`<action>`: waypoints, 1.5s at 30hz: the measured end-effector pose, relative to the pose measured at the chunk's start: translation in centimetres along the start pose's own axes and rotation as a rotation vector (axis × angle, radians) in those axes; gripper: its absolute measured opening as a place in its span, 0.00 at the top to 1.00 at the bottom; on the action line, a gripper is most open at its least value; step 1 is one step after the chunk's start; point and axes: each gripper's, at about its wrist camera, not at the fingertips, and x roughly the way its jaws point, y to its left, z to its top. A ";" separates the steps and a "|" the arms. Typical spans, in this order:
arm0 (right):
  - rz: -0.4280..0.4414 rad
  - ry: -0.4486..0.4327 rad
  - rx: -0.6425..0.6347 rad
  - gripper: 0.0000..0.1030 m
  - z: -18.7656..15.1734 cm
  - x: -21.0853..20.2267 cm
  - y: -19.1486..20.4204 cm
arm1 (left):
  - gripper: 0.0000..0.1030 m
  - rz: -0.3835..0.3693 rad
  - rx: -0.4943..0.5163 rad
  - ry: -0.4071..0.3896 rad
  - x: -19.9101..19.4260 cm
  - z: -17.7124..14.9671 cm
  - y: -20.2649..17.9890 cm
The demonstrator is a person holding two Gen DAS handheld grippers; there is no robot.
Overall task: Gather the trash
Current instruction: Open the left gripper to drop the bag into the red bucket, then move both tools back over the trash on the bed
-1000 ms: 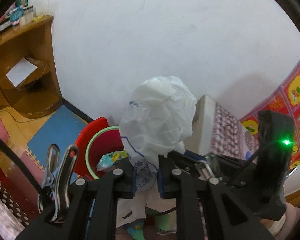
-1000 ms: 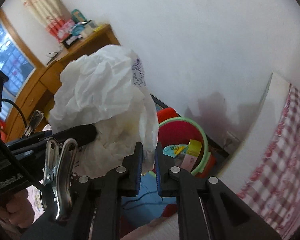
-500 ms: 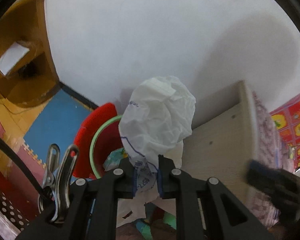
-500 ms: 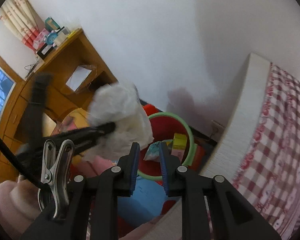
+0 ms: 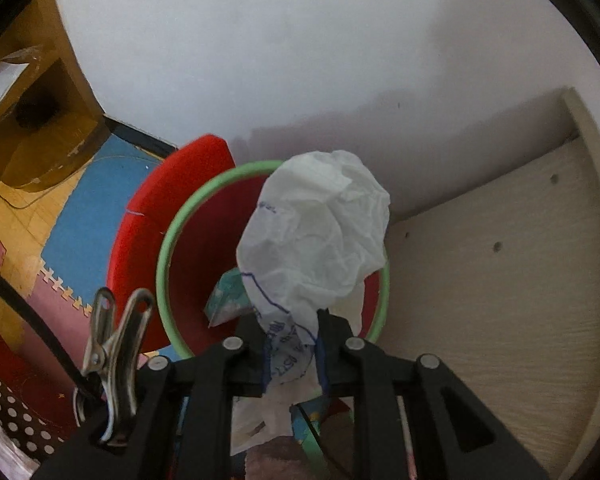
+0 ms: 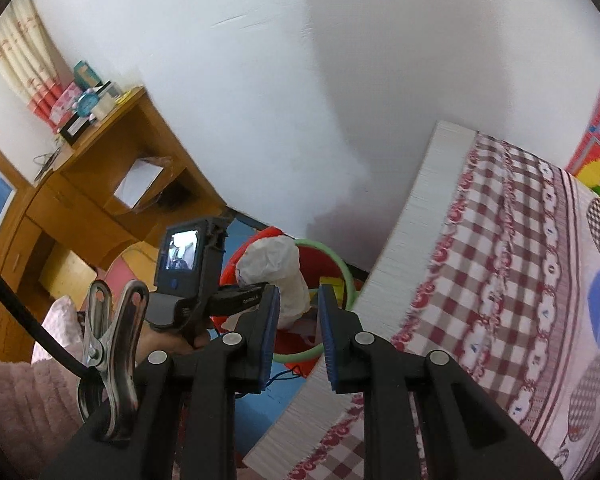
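Observation:
A crumpled white plastic bag (image 5: pixel 320 232) with blue print hangs over a red bin with a green rim (image 5: pixel 172 264). My left gripper (image 5: pixel 290 320) has the bag's neck between its pads, still pinched, while its jaws are opening. A snack wrapper (image 5: pixel 228 296) lies inside the bin. In the right wrist view the same bag (image 6: pixel 274 264) sits above the bin (image 6: pixel 346 272), beyond my right gripper (image 6: pixel 299 300). That gripper stands open, apart from the bag, with nothing between its fingers.
A pale bed side panel (image 5: pixel 500 280) stands right against the bin, under a red checked bedspread (image 6: pixel 500 300). The bin's red lid (image 5: pixel 180 176) leans at its back left. A wooden desk (image 6: pixel 100 200) stands left; foam mats (image 5: pixel 84 208) cover the floor. A pink sleeve (image 6: pixel 20 380) holds the left gripper.
The left gripper has sunk with the bag until it hangs just over the bin. The right gripper let go of the bag's edge and drew back from it.

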 end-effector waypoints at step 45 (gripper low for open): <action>0.027 -0.265 0.181 0.74 -9.8 -15.9 -7.2 | 0.53 -0.023 0.157 -0.179 -19.5 -5.3 -11.2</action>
